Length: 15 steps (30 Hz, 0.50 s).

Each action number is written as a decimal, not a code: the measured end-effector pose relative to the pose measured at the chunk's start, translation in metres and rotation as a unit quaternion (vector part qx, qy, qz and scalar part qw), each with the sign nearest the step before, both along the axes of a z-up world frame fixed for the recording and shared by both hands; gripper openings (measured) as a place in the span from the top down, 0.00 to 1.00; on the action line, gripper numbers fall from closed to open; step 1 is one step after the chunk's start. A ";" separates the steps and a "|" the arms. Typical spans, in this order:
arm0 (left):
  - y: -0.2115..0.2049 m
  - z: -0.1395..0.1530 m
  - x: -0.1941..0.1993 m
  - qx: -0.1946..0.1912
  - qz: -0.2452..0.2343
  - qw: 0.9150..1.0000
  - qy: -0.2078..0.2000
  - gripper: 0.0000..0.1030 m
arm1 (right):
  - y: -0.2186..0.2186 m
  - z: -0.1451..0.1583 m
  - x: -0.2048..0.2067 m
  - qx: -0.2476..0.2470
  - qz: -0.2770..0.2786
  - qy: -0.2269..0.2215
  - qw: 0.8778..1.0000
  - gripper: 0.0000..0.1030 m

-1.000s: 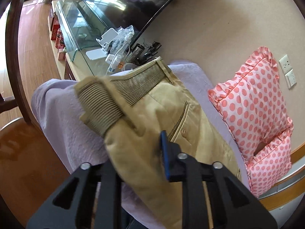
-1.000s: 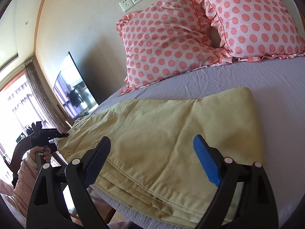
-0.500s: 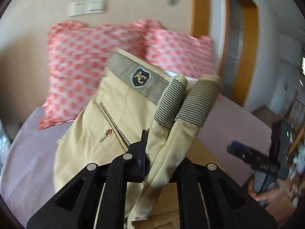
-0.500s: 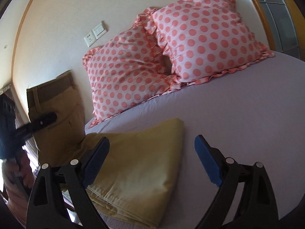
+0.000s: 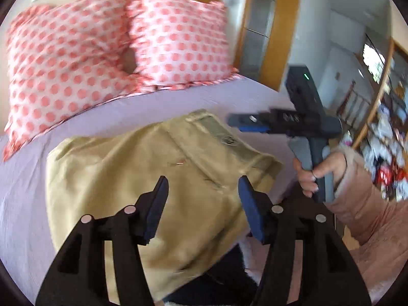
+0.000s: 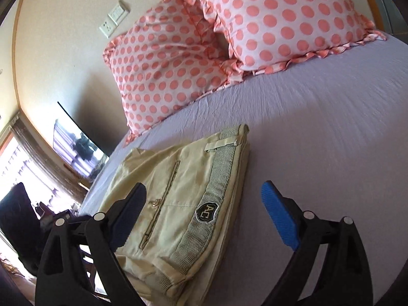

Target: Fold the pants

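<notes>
On the bed (image 6: 318, 132), the folded pants (image 6: 178, 204) lie just ahead of both tongs, waistband side toward the right tongs (image 6: 204, 216). Left tongs (image 5: 202, 199) hang closer above them. Both are open and hold nothing.

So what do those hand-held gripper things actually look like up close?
Each hand-held gripper is a black plastic frame with triangular cut-outs and silver bolts, ending in two fingers with ribbed blue pads. Points: left hand-held gripper, right hand-held gripper. Seen from the side, the right one has a dark grey pistol handle and a green light, and the person's sleeve is fuzzy pink.
</notes>
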<state>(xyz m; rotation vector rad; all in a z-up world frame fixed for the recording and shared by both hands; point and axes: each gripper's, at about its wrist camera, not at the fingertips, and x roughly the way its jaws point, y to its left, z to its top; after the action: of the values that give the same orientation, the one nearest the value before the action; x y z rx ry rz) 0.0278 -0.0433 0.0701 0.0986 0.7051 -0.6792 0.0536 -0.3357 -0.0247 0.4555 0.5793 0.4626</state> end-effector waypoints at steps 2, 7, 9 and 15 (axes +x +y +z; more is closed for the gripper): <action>0.053 -0.004 0.036 -0.018 0.105 0.994 0.036 0.46 | 0.009 -0.006 0.017 -0.016 0.018 0.029 0.999 0.24; 0.127 -0.039 0.100 -0.062 0.183 0.971 0.142 0.47 | 0.011 -0.013 0.039 -0.007 0.037 0.051 0.998 0.37; 0.130 -0.052 0.112 -0.059 0.176 0.968 0.168 0.47 | 0.005 -0.016 0.046 0.023 0.046 0.064 0.997 0.48; 0.126 -0.060 0.134 -0.107 0.134 0.964 0.201 0.32 | -0.004 -0.020 0.055 0.064 0.063 0.093 0.992 0.58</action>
<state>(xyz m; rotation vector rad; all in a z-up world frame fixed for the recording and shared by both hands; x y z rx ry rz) 0.1621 0.0832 0.0102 -0.3393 1.0082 -0.5137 0.1086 -0.3402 -0.0450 0.5901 0.7636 0.5841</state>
